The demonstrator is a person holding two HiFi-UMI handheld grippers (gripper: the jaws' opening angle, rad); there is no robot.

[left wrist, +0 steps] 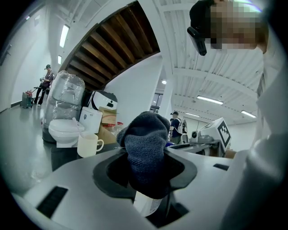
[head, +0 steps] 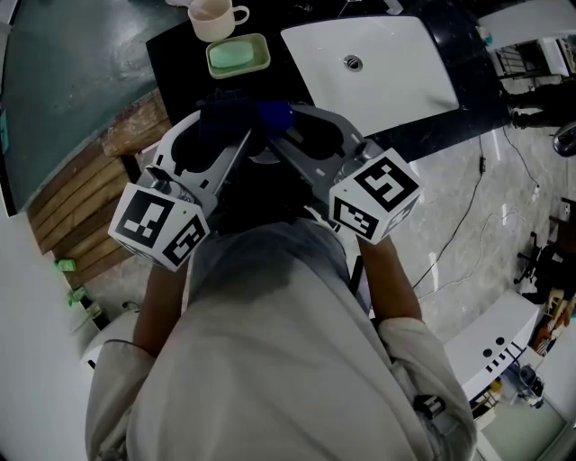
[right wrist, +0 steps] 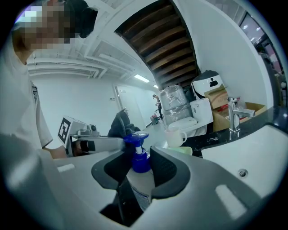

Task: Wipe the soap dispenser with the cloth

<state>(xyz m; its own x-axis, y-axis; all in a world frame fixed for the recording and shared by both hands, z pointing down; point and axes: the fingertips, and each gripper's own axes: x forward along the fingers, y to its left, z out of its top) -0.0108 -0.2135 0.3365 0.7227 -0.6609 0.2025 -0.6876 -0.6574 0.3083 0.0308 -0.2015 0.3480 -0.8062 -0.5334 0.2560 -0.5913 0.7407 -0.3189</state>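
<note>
The soap dispenser [right wrist: 139,188] is a pale bottle with a blue pump [right wrist: 137,155]. My right gripper [right wrist: 137,170] is shut on its neck and holds it upright in front of the person's chest. My left gripper [left wrist: 146,168] is shut on a bunched dark blue-grey cloth [left wrist: 145,148]. The cloth lies against the top of the white bottle [left wrist: 147,205], beside the pump. In the head view both grippers meet above the black counter, with the cloth [head: 223,115] to the left of the blue pump [head: 275,113]. The bottle's lower part is hidden.
On the black counter [head: 171,54] stand a cream mug [head: 214,18] and a green soap dish [head: 238,56]. A white sink [head: 405,72] with a faucet [right wrist: 235,117] lies to the right. Wooden slats [head: 81,207] are at the left, cables on the floor at the right.
</note>
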